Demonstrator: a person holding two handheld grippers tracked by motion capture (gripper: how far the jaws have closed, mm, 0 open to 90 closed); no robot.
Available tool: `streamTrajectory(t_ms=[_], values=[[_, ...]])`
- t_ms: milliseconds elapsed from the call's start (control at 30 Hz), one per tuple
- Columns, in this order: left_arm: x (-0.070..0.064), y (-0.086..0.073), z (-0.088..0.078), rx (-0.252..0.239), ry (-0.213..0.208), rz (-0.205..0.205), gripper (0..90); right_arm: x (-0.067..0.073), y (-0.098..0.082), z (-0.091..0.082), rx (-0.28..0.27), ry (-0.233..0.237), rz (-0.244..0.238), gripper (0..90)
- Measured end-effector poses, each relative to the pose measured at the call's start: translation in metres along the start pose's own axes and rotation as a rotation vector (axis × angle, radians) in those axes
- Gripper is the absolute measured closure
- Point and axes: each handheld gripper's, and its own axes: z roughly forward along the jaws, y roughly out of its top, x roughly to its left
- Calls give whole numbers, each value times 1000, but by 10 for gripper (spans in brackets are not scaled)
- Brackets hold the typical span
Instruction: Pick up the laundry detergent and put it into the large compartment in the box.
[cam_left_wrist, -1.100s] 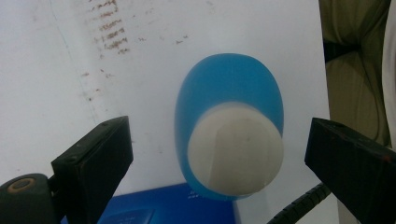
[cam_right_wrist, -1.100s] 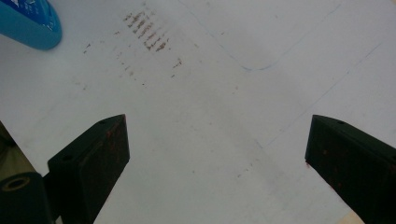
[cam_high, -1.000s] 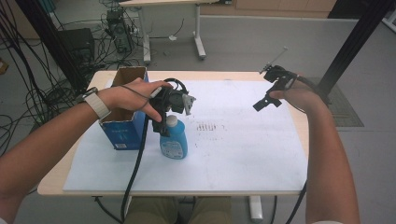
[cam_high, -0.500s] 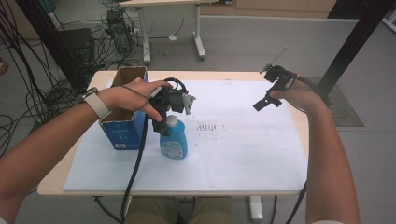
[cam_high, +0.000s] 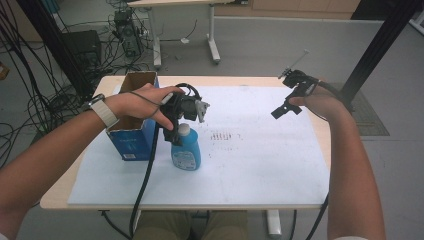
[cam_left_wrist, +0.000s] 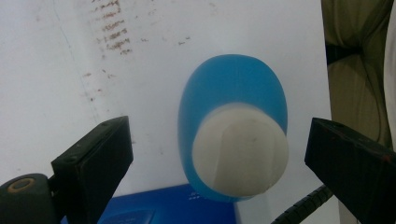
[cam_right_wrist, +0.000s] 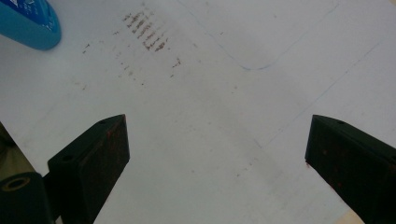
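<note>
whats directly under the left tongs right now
The blue bottle stands upright under the open left tongs, its white cap between the jaws, untouched. The cap hides the bottle's neck.

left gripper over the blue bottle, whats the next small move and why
Probably lower the left gripper a little and close on the bottle at its white cap. In the left gripper view the jaws stand wide open with the cap between them and gaps on both sides, so nothing is gripped yet.
</note>
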Motion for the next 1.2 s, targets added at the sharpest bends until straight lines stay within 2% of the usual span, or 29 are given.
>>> streamTrajectory(t_ms=[1200], values=[[-1, 2, 1, 2, 7, -3, 81, 0, 1, 1, 0, 2, -8, 63]])
